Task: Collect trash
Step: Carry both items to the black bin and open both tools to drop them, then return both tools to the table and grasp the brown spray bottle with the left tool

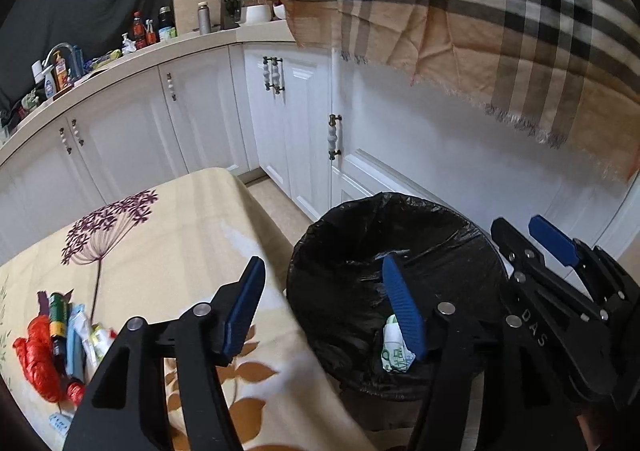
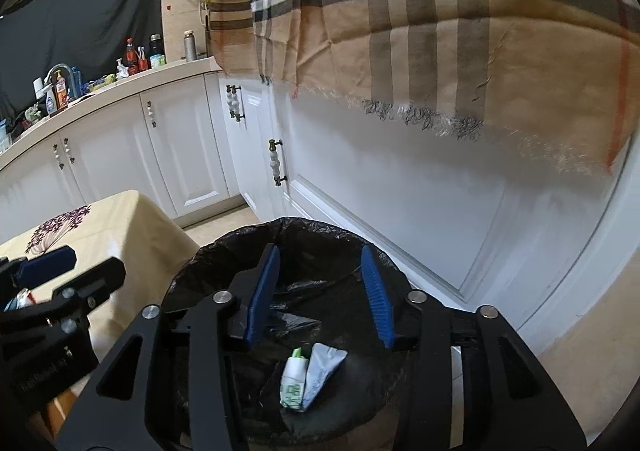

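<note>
A bin lined with a black bag [image 1: 340, 251] [image 2: 224, 255] stands on the floor beside the table. Two squeezed tubes [image 2: 310, 375] lie at its bottom; one shows in the left wrist view [image 1: 394, 351]. My right gripper [image 2: 320, 291] is open and empty, right above the bin's mouth. My left gripper [image 1: 324, 303] is open and empty, one finger over the table edge, the other over the bin. A pile of trash [image 1: 60, 339] with a red wrapper, tubes and packets lies on the floral tablecloth [image 1: 160, 235], left of my left gripper. The right gripper also shows in the left wrist view [image 1: 536, 251].
White cabinets [image 1: 200, 123] run behind the table and bin. A counter [image 1: 120, 63] holds bottles and a tap. A checked cloth [image 1: 480, 23] hangs above the bin. Tan floor [image 2: 580, 371] lies right of the bin.
</note>
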